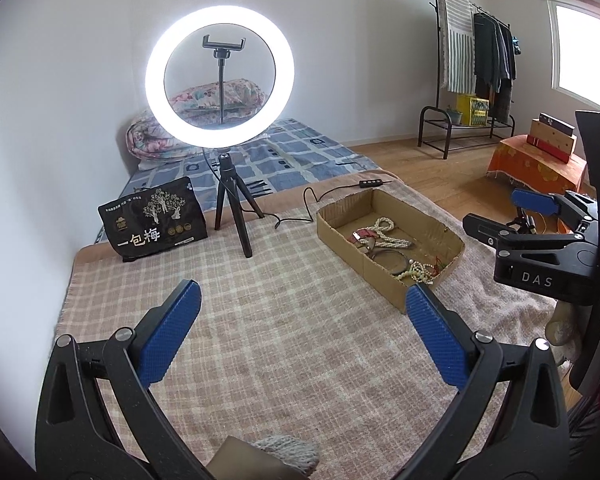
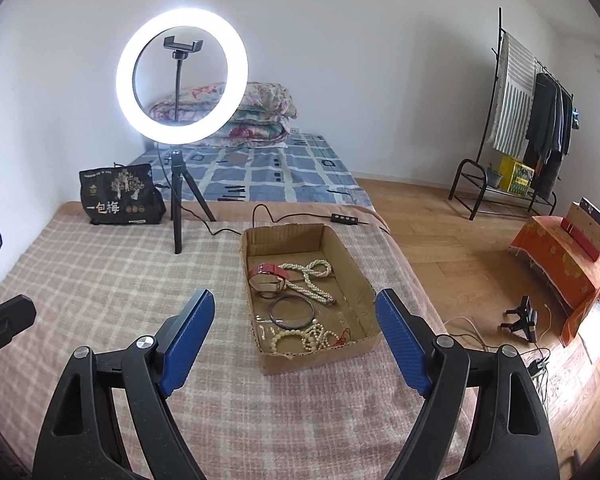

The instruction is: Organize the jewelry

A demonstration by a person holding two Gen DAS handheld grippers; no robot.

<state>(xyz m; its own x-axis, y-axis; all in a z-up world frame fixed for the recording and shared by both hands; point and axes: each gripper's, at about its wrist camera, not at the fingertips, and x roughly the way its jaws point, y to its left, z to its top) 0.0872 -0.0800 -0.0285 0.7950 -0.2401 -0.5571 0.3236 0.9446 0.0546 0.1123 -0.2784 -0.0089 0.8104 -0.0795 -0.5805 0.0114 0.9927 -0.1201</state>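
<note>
An open cardboard box (image 2: 320, 360) lies on the plaid blanket. In it are a red-strapped watch (image 2: 268, 274), a pearl necklace (image 2: 312, 276), a dark bangle (image 2: 292, 310) and cream bead bracelets (image 2: 304, 338). My right gripper (image 2: 296, 296) is open and empty, hovering just short of the box's near end. My left gripper (image 1: 304, 286) is wide open over bare blanket, left of the box (image 1: 380, 284), nothing between its blue pads. The right gripper (image 1: 492, 210) also shows at the right edge of the left wrist view, beyond the box.
A lit ring light on a tripod (image 2: 176, 208) stands behind the box, its cable and remote (image 2: 344, 218) trailing past the far end. A black snack bag (image 2: 120, 196) sits at the back left. The blanket's edge (image 2: 420, 292) drops to wooden floor on the right.
</note>
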